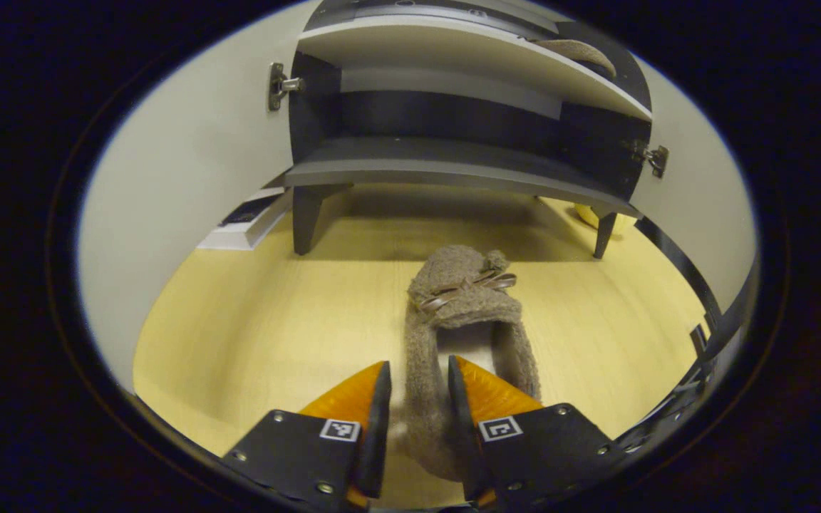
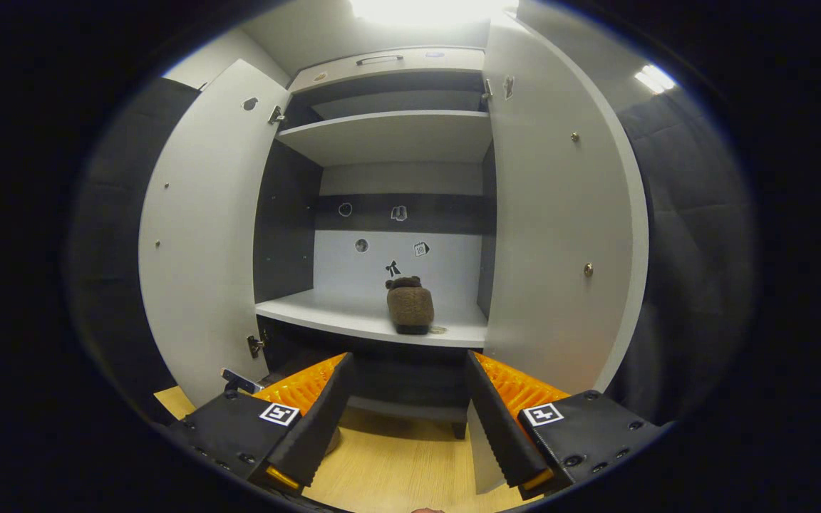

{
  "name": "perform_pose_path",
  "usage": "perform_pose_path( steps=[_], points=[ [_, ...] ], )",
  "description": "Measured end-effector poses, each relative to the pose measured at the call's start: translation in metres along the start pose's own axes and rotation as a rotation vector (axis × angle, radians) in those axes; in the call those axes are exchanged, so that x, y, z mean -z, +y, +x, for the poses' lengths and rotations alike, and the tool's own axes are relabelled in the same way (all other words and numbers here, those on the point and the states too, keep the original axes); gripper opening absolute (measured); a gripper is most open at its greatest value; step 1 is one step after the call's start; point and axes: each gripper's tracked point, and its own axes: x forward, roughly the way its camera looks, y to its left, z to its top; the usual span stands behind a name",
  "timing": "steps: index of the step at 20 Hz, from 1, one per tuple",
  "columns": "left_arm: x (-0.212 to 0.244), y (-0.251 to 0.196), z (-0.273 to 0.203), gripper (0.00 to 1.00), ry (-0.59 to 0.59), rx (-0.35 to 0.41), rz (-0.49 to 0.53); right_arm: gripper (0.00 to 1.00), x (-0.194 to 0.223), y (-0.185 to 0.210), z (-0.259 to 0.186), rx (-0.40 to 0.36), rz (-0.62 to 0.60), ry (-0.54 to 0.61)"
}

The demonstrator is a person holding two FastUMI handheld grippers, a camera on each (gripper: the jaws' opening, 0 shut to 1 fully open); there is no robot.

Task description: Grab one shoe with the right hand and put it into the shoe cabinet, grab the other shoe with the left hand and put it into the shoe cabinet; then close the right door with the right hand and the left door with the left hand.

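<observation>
Nearest in our left gripper view, the left gripper (image 1: 414,399) has its two fingers (image 1: 380,420) narrowly parted around one side wall of the brown woolly slipper with a thin bow strap (image 1: 460,299); one finger sits outside the wall, the other inside the opening, and we judge both pressing on it. That slipper lies on the pale yellow wood-grain floor (image 1: 239,335), toe toward the cabinet.

Ahead of it we list the tall cabinet with dark interior and pale shelves (image 1: 453,160), standing on short dark legs. At left, its white left door (image 1: 189,149) stands open, metal hinge showing; at right, the white right door (image 1: 695,206) is open too. On the upper shelf's right end, part of a brown item shows; we cannot tell what it is.

Our right gripper view shows the right gripper (image 2: 407,413) with fingers (image 2: 318,420) spread wide, holding nothing, in front of the cabinet's lower part. Between the open doors, a second brown woolly slipper (image 2: 410,306) rests on the middle white shelf (image 2: 325,313), near its front edge, right of centre.
</observation>
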Motion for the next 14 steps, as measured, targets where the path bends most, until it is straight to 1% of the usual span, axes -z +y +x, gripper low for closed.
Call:
perform_pose_path(
  steps=[1, 2, 3, 4, 5, 6, 11, 14],
  points=[
    [-0.001, 0.0, -0.001, 0.27, -0.002, -0.003, 0.006, 0.98, 0.002, 0.001, 0.0, -0.002, 0.0, 0.005],
    [-0.007, 0.004, -0.002, 0.32, -0.023, -0.039, 0.016, 0.98, 0.002, 0.003, 0.0, -0.006, 0.001, 0.009],
    [-0.006, 0.002, -0.002, 0.08, -0.018, -0.044, 0.013, 0.98, 0.003, 0.004, -0.001, -0.009, 0.002, 0.012],
    [-0.007, 0.006, -0.006, 0.06, -0.021, -0.058, 0.023, 0.98, 0.004, 0.005, -0.001, -0.009, 0.001, 0.014],
    [-0.01, 0.007, -0.008, 0.11, -0.033, -0.071, 0.02, 0.98, 0.005, 0.005, -0.001, -0.008, -0.002, 0.017],
    [-0.014, 0.004, -0.007, 0.02, -0.048, -0.069, 0.011, 0.98, 0.004, 0.006, -0.001, -0.008, -0.003, 0.018],
    [-0.037, 0.012, -0.024, 0.02, -0.123, -0.093, -0.025, 0.98, 0.004, 0.006, -0.003, -0.004, -0.002, 0.015],
    [-0.053, 0.015, -0.046, 0.02, -0.173, -0.093, -0.048, 0.98, 0.004, 0.007, -0.003, -0.003, 0.004, 0.014]
  ],
)
